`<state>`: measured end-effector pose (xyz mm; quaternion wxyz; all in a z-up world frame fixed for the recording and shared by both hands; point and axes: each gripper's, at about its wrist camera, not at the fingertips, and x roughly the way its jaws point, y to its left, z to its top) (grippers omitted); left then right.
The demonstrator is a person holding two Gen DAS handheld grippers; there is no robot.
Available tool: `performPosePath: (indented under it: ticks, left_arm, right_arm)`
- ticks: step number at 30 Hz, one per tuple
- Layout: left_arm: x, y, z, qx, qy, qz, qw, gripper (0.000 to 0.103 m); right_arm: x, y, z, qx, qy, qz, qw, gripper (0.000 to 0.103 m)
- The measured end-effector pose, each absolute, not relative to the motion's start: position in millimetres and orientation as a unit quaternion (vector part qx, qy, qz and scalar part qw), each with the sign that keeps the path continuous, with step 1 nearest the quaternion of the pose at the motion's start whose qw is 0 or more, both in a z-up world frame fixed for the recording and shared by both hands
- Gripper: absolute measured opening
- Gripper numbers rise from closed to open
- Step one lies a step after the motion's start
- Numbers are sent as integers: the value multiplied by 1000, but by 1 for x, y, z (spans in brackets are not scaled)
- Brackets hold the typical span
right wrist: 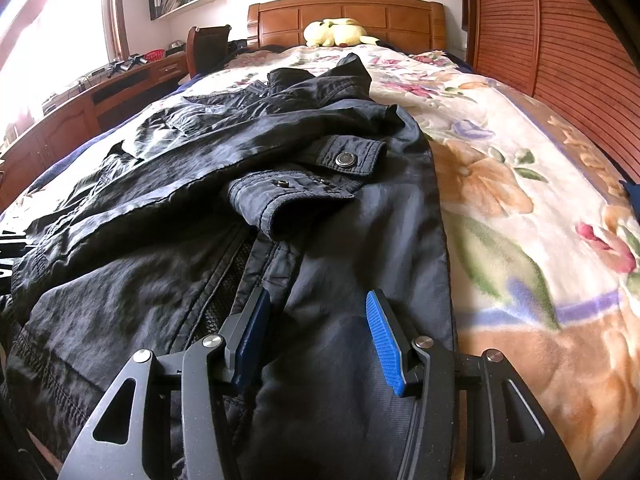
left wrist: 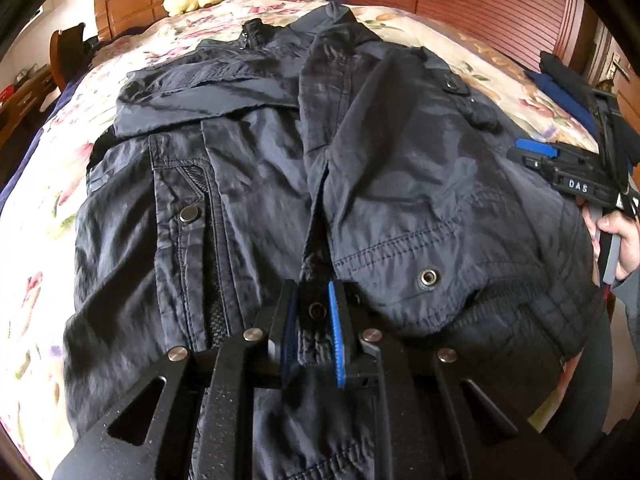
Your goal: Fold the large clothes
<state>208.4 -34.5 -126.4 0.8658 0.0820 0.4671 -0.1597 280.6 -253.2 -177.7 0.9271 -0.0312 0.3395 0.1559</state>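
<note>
A dark navy jacket (left wrist: 260,168) lies spread on the floral bedspread (left wrist: 60,208), both sleeves folded in over the body. My left gripper (left wrist: 314,304) is shut on the jacket's front placket strip with a snap, near the hem. My right gripper (right wrist: 318,300) is open, its blue pads either side of the fabric at the jacket's (right wrist: 200,184) right hem edge, touching the cloth. The right gripper also shows in the left wrist view (left wrist: 536,152), at the jacket's right edge, held by a hand.
A yellow plush toy (right wrist: 336,33) lies by the wooden headboard (right wrist: 344,12). A slatted wooden wardrobe (right wrist: 560,40) runs along the right. A desk and chair (right wrist: 208,44) stand on the left. Bare floral bedspread (right wrist: 520,200) lies right of the jacket.
</note>
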Motion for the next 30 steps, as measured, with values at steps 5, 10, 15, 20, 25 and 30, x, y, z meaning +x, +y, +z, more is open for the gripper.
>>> performPosePath:
  ticks: [5, 10, 15, 20, 25, 30]
  left_arm:
    - [205, -31, -116, 90, 468, -198, 857, 13]
    - [207, -17, -83, 82, 425, -192, 881, 9]
    - [231, -3, -65, 72, 411, -174, 892, 5]
    - [248, 10, -70, 54, 422, -174, 888, 9]
    - [253, 23, -79, 41, 419, -160, 893, 14]
    - [253, 30, -89, 36, 421, -168, 890, 15]
  right_arm:
    - [285, -250, -164, -47, 361, 160, 917, 52]
    - [299, -247, -130, -68, 357, 167, 916, 52]
    - [341, -235, -91, -76, 361, 187, 910, 52]
    - [411, -225, -77, -78, 350, 190, 914, 52]
    - [515, -217, -94, -65, 378, 162, 909, 52]
    - [602, -216, -122, -31, 432, 148, 889, 52]
